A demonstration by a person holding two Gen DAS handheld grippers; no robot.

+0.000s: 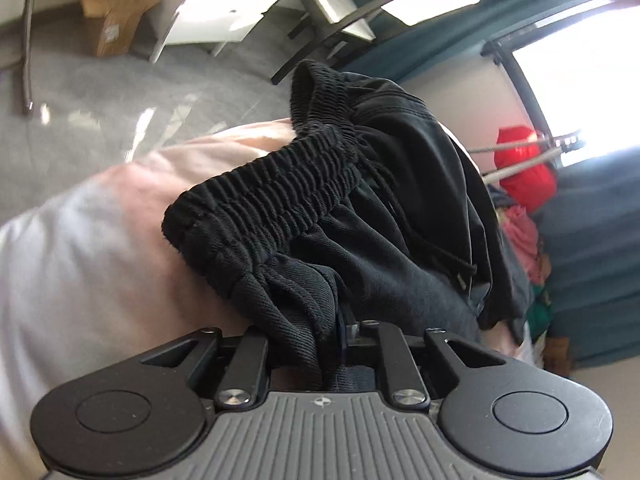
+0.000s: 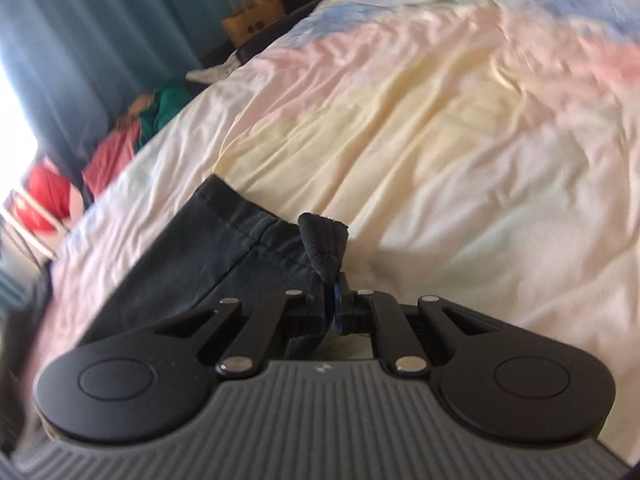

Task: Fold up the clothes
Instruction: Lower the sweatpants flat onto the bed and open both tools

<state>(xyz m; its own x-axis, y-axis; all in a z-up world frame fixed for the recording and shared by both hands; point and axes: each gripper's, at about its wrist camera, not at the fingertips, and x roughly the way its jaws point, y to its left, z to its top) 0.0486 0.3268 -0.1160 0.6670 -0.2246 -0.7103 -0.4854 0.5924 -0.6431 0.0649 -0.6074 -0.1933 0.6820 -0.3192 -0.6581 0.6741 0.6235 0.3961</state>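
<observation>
A black garment with a ribbed elastic waistband (image 1: 280, 204) and a drawstring is bunched up over the pale bed cover (image 1: 92, 248). Its cloth runs down between the nearly closed jaws of my left gripper (image 1: 338, 332), which is shut on it; the fingertips are hidden under the folds. In the right wrist view the same black garment (image 2: 224, 248) lies flat on the pastel bed cover (image 2: 440, 140) with a stitched hem showing. My right gripper (image 2: 334, 300) is shut on a corner of it, and a small tuft of cloth (image 2: 324, 240) sticks up above the pads.
A cardboard box (image 1: 116, 8) and a white table (image 1: 224, 12) stand on the grey floor beyond the bed. Teal curtains (image 2: 100, 32), a red bundle (image 2: 48, 196), pink and green clothes (image 2: 120, 148) and a paper bag (image 2: 256, 20) line the bed's far side.
</observation>
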